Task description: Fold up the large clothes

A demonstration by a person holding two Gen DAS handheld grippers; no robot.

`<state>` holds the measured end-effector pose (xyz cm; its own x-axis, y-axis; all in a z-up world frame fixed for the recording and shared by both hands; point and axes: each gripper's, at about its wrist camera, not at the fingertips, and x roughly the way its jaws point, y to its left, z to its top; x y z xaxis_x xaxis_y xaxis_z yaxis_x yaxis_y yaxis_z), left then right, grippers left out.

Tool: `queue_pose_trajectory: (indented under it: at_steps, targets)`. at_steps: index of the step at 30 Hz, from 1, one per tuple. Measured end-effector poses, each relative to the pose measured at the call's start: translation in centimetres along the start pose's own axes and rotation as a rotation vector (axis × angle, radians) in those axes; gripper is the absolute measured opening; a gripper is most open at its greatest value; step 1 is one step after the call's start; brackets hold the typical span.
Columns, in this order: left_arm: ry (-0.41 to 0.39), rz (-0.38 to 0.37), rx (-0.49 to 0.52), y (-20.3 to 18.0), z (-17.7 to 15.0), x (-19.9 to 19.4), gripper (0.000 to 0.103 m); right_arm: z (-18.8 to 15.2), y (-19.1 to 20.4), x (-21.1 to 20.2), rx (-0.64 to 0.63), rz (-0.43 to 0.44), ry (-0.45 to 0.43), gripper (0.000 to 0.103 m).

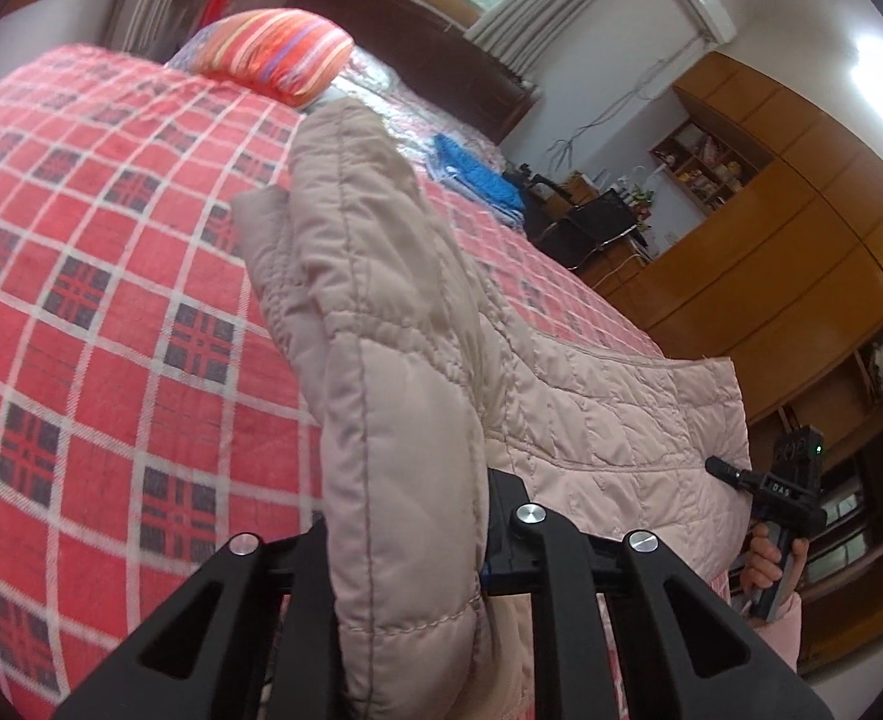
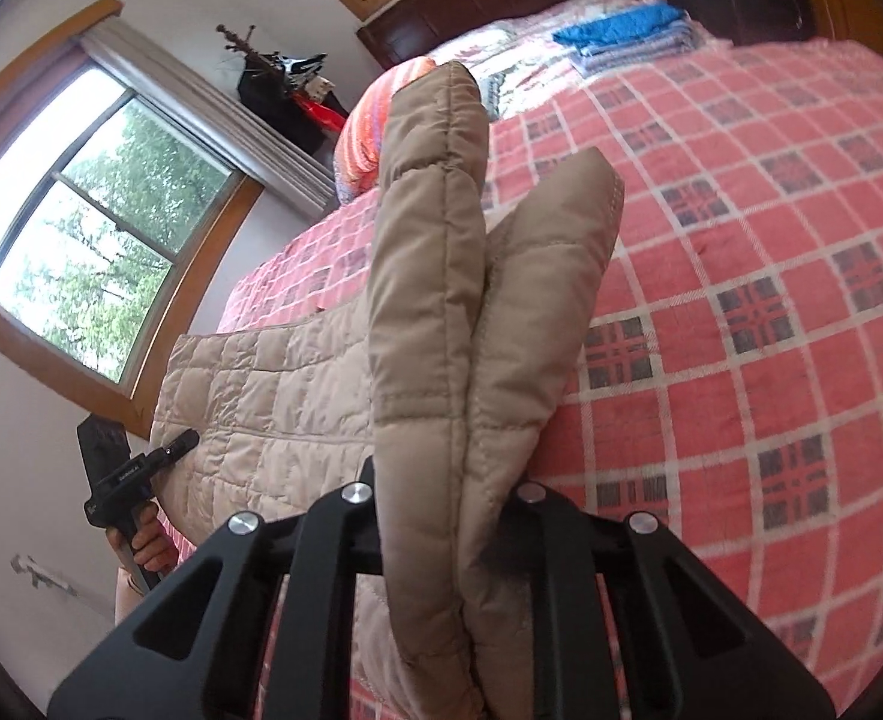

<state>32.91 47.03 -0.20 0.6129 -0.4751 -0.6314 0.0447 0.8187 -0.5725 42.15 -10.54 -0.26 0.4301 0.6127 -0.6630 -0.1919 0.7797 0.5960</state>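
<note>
A beige quilted jacket [image 1: 591, 396] lies across the near edge of a bed with a red plaid cover [image 1: 93, 276]. My left gripper [image 1: 405, 522] is shut on a thick fold of the jacket that stands up between its fingers. At the right of the left wrist view, my right gripper [image 1: 722, 468], held by a hand [image 1: 765, 564], pinches the jacket's edge. In the right wrist view, my right gripper [image 2: 450, 504] is shut on a doubled fold of the jacket [image 2: 435, 312]. My left gripper [image 2: 177, 441] clamps the jacket's other edge at far left.
A striped orange pillow [image 1: 273, 51] and a stack of folded blue cloths [image 1: 477, 171] lie near the dark headboard [image 1: 417, 42]. Wooden wardrobes [image 1: 789, 228] stand past the bed's right side. A window [image 2: 81, 228] fills the wall on the other side.
</note>
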Motion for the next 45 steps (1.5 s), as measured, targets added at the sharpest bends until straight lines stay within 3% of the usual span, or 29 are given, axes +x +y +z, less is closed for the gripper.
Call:
queue_pose_trajectory:
  at_steps: [7, 14, 22, 28, 36, 45]
  targets:
    - [-0.022, -0.037, 0.034, -2.9, -2.3, -5.0, 0.015, -2.4, 2.4, -5.3, -0.063, 0.01, -0.03, 0.014]
    - [-0.034, -0.05, 0.088, -5.7, -7.5, -11.0, 0.015, -8.0, 4.0, -10.8, -0.106, 0.019, -0.042, 0.014]
    - [-0.03, -0.049, 0.131, -6.5, -12.9, -13.9, 0.015, -13.8, 5.2, -13.9, -0.141, 0.008, -0.053, 0.014]
    - [-0.003, -0.04, 0.118, -4.7, -16.0, -13.1, 0.016, -16.4, 3.6, -12.8, -0.122, 0.003, -0.021, 0.014]
    - [0.027, 0.021, 0.104, -1.4, -18.6, -9.4, 0.017, -18.2, -1.3, -7.8, -0.017, -0.012, 0.042, 0.014]
    - [0.083, 0.032, 0.06, 2.1, -20.7, -6.6, 0.028, -19.7, -4.9, -4.3, 0.093, -0.02, 0.107, 0.02]
